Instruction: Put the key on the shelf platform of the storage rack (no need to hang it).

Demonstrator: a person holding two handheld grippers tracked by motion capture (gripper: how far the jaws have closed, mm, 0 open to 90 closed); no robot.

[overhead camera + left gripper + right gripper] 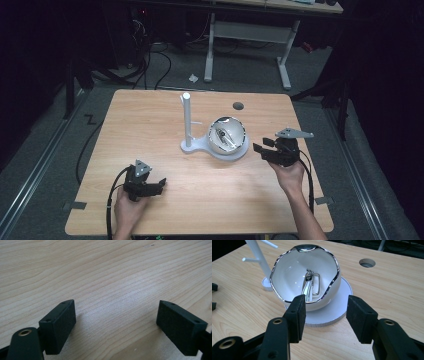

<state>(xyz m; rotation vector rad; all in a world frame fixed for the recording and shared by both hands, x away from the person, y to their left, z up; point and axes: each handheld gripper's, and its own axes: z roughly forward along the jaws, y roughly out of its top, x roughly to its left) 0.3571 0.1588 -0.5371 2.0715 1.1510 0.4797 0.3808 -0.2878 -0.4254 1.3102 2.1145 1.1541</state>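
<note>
Saw the white bowl point(235, 131) tilted on the round base point(337, 312) of the white stand point(186, 120), its mouth turned toward the right gripper point(325, 307), probably so as to give easy access to the inside. Found the metal piece point(310, 286) lying inside the bowl, low against its wall. Held the right gripper just beside the bowl, on its open side, jaws apart and nothing between them, apparently ready for reaching in or for taking the silver rim. Rested the left gripper point(161, 184) well apart from the bowl, toward the near edge of the table point(150, 115), jaws also wide apart and empty over bare wood, likely only waiting. Could not tell what the metal piece exactly was: shiny, with its lower end hidden behind the rim and one jaw in the right gripper view, and very small in the high view. Could not tell either whether the bowl was fixed to the base or only leaning on it
</note>
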